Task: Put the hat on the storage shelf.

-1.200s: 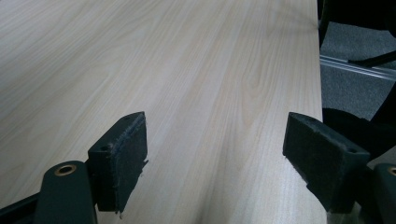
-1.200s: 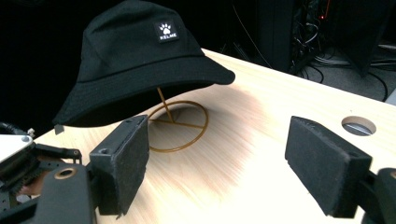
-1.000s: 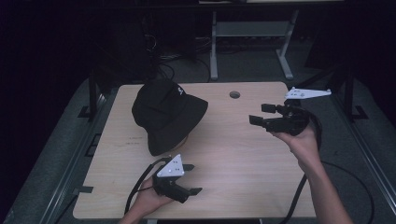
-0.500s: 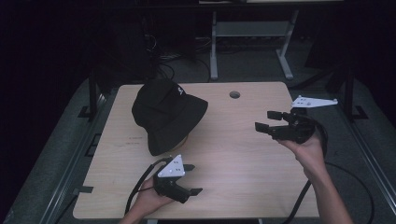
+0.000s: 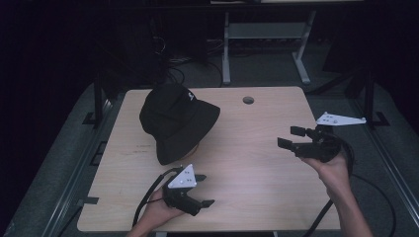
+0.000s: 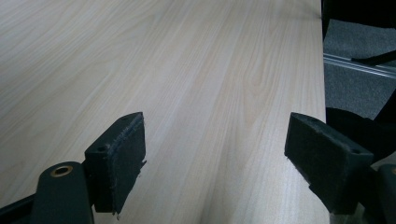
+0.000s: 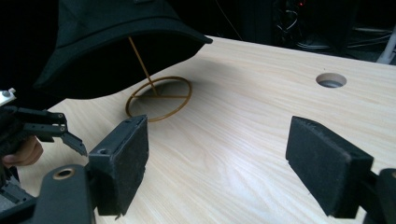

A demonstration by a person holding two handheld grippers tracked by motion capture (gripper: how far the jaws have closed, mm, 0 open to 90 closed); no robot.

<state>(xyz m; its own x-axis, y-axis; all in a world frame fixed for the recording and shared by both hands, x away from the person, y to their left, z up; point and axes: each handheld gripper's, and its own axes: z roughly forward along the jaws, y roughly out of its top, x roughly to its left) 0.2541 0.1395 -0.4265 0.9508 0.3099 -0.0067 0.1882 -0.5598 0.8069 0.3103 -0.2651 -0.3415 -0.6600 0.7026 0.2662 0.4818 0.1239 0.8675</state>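
Dark surroundings are seen around a light wooden table, on which a black bucket hat is placed at the far left part. The hat is carried by a thin golden wire stand; in the right gripper view its upright rod goes up under the brim, and its round base lies flat on the wood. A round hole is found in the tabletop near the far edge, to the right of the hat.

The left gripper is held low at the near edge of the table, just near of the hat but apart from it. Its jaws are spread wide, and between them bare wood is seen in the left gripper view.

The right gripper is held by a hand at the right side of the table, well apart from the hat, and its jaws are pointed to the left, towards the hat. They are also spread wide and nothing is gripped between them. A grey three-cornered plate is seen on top of it.
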